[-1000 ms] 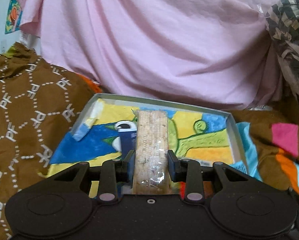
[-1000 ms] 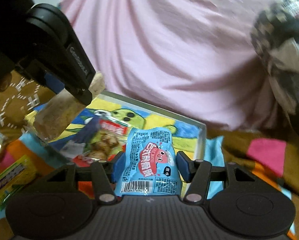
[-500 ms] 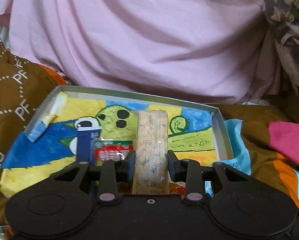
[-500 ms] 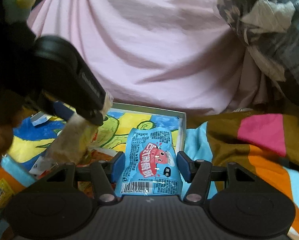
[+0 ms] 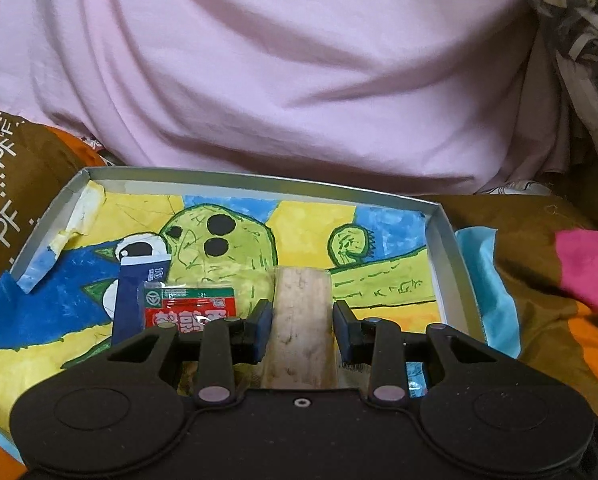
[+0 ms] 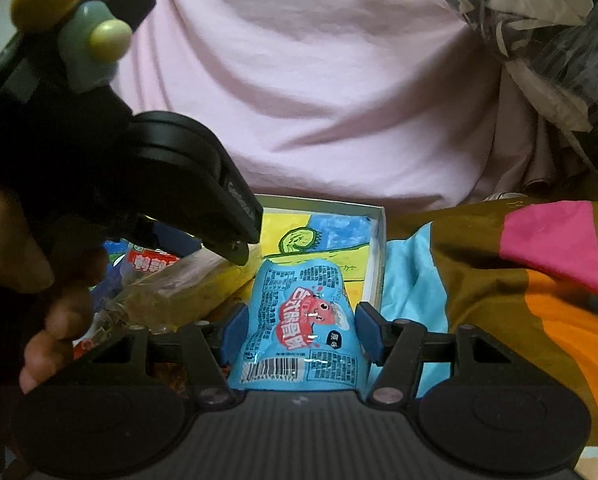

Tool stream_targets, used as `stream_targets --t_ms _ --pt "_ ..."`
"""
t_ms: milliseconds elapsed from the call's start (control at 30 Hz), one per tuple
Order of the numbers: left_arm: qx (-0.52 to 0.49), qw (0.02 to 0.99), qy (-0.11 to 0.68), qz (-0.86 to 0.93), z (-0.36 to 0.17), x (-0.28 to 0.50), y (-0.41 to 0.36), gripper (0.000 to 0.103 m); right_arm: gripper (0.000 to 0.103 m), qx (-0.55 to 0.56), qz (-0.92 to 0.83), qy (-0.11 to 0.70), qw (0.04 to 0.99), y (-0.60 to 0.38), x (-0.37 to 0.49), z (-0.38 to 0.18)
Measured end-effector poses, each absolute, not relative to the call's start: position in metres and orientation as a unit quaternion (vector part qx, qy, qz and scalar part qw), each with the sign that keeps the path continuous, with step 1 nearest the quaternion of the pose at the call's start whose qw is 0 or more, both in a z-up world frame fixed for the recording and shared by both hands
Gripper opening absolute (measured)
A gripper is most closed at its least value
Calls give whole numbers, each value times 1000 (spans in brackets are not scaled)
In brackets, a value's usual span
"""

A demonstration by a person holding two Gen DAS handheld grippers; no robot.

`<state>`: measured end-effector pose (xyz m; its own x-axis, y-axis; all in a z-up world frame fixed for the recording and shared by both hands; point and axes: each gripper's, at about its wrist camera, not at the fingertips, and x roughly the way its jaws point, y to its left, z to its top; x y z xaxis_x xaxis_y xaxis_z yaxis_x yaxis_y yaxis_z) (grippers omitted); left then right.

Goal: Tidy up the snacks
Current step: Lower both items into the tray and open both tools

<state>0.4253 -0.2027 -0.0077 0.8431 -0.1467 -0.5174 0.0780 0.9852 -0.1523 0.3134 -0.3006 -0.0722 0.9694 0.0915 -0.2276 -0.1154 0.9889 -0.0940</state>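
Cracker bar (image 5: 301, 320): pale, grainy, long block in clear wrap, lying lengthwise between the left pads, its far end low over the tray floor.
Blue pouch (image 6: 303, 324): glossy sky-blue pack with a red cartoon face, white script and a barcode at the near edge, sitting between the right pads at the tray's right corner.
Tray (image 5: 447, 240): shallow white-walled box lid on patterned bedding, floor covered by a painting in yellow, blue and green.
Left gripper (image 5: 301, 322): narrowed, pinching the cracker bar on both long sides.
Right gripper (image 6: 301, 330): jaws just been opening, now spread with a slim gap either side of the blue pouch, pads off it.
Left wrist view only: whole painted floor, a dark blue sachet (image 5: 133, 296) and a red-and-green packet (image 5: 189, 306) lying overlapped left of the bar.
Right wrist view only: left gripper from the side with the bar slanting down from it, the person's hand (image 6: 39, 280) on its handle, a mount with two rounded knobs (image 6: 83, 40) above.
Backdrop: pink cloth (image 5: 279, 72) bunched behind the tray.
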Motion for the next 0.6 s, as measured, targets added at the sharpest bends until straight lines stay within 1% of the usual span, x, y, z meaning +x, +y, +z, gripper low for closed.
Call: stream_targets --t_ms 100,167,200,233,267,300,333,367,500,567,600 --pt "-64 958 274 -58 -9 425 -203 38 65 -58 51 113 991 -300 315 -72" --pt "-66 957 276 -61 -9 424 -202 43 68 -60 50 112 991 -299 314 -71" --pt "-67 956 277 -63 -9 423 -201 48 70 -61 49 109 991 -299 313 -70" --pt "-68 956 278 -63 -8 422 -201 56 74 -63 48 105 991 -298 312 -69" --pt "-70 956 277 -61 -7 421 -199 60 78 -67 44 101 992 -297 311 -69" --pt "-74 958 272 -59 -6 418 -197 67 80 -73 38 98 992 -295 310 -68" --pt "-77 959 267 -57 -5 416 -195 70 84 -75 35 96 992 -295 309 -68" --pt "-80 960 264 -56 -3 414 -193 71 86 -75 35 95 992 -295 308 -67" --pt "-84 960 262 -51 2 409 -183 73 89 -78 30 92 992 -294 306 -65" --pt "-83 962 257 -47 6 403 -178 76 91 -82 28 87 992 -293 304 -63" --pt "-83 963 253 -44 7 400 -175 80 92 -82 26 84 993 -292 303 -62"
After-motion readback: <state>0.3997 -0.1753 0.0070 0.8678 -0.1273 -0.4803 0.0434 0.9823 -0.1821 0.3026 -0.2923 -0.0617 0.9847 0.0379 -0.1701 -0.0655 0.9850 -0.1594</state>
